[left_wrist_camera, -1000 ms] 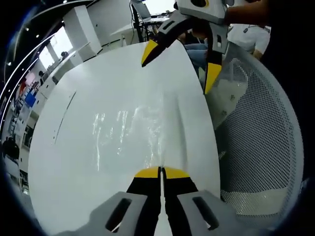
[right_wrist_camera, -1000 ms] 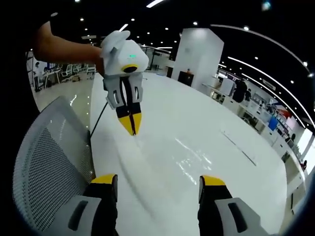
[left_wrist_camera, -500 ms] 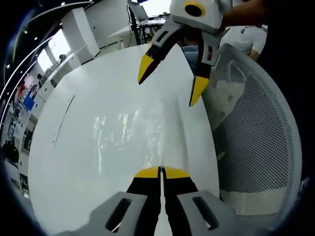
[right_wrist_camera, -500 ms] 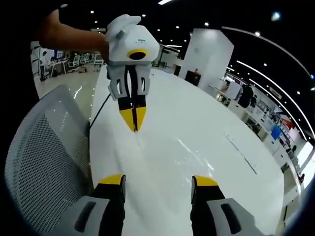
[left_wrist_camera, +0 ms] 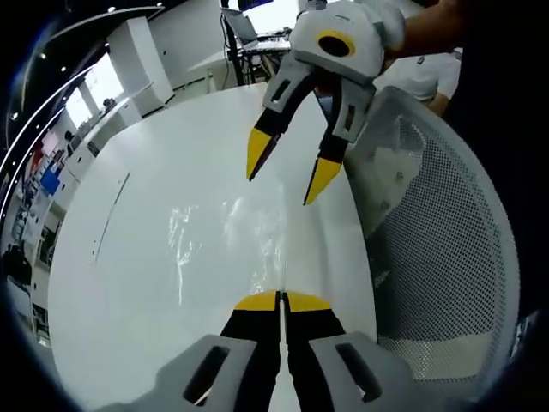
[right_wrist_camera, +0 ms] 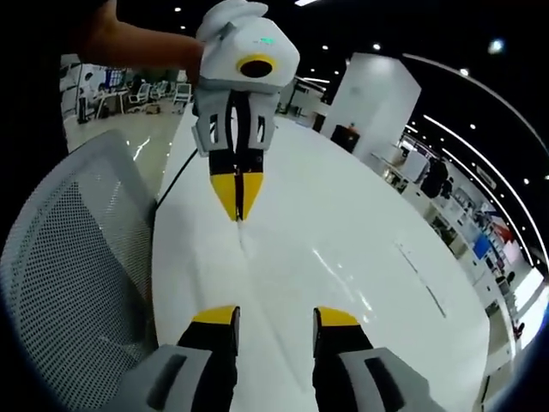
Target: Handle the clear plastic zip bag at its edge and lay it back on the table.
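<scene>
Zip bag (left_wrist_camera: 232, 236) edge pinched in left tool (left_wrist_camera: 280, 298)

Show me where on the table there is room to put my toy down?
The white table is bare beyond the clear bag, out to a thin dark seam. It is crowded by the near edge, where both tools, left and right, meet beside the mesh chair.

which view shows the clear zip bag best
The left gripper view: the clear zip bag shows as glossy wrinkles on the white table, its edge running into the shut left claw. In the right gripper view it is only faint glints.
</scene>
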`<state>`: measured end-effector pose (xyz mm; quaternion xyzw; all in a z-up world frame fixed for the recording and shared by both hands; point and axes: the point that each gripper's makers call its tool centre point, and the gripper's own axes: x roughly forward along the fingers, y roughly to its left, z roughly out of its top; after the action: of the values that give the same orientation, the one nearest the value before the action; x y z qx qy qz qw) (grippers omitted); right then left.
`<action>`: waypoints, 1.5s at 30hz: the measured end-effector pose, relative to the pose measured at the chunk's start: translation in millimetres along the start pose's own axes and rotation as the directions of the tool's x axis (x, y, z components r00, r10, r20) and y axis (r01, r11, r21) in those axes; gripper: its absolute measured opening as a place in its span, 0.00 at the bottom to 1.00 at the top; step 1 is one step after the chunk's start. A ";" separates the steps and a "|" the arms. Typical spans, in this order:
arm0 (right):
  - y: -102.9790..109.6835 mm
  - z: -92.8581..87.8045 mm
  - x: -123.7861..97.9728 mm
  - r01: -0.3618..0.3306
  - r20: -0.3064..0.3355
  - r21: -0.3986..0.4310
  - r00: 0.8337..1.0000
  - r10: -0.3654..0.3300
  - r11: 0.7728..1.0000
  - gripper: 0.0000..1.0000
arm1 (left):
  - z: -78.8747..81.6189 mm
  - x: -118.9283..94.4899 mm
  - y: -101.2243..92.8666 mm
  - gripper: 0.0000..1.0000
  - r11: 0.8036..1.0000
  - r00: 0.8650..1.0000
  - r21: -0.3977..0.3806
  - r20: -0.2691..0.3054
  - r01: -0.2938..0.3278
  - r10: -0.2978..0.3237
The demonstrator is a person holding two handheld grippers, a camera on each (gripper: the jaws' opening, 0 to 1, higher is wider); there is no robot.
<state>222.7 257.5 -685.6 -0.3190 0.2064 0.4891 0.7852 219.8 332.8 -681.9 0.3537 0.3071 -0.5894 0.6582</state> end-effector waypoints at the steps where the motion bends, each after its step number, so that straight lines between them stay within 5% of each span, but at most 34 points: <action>1: 0.1 0.2 0.6 -0.001 0.001 -0.006 1.000 0.001 1.000 0.27 | 0.7 -0.4 0.1 0.00 1.000 1.000 0.001 0.004 -0.001 0.001; 19: 5.0 2.8 5.6 -0.018 -0.005 -0.052 1.000 0.018 0.999 0.02 | 4.3 -3.8 -2.5 0.00 1.000 1.000 -0.009 0.023 0.008 -0.008; 45: 8.2 6.6 9.3 -0.047 -0.013 -0.089 0.999 0.046 0.995 0.00 | 3.8 3.8 12.4 0.02 0.986 0.996 0.141 0.038 -0.089 0.085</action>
<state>219.4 270.6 -689.2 -0.3518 0.1960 0.5140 0.7574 232.5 328.2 -681.6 0.4033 0.2380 -0.5861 0.6612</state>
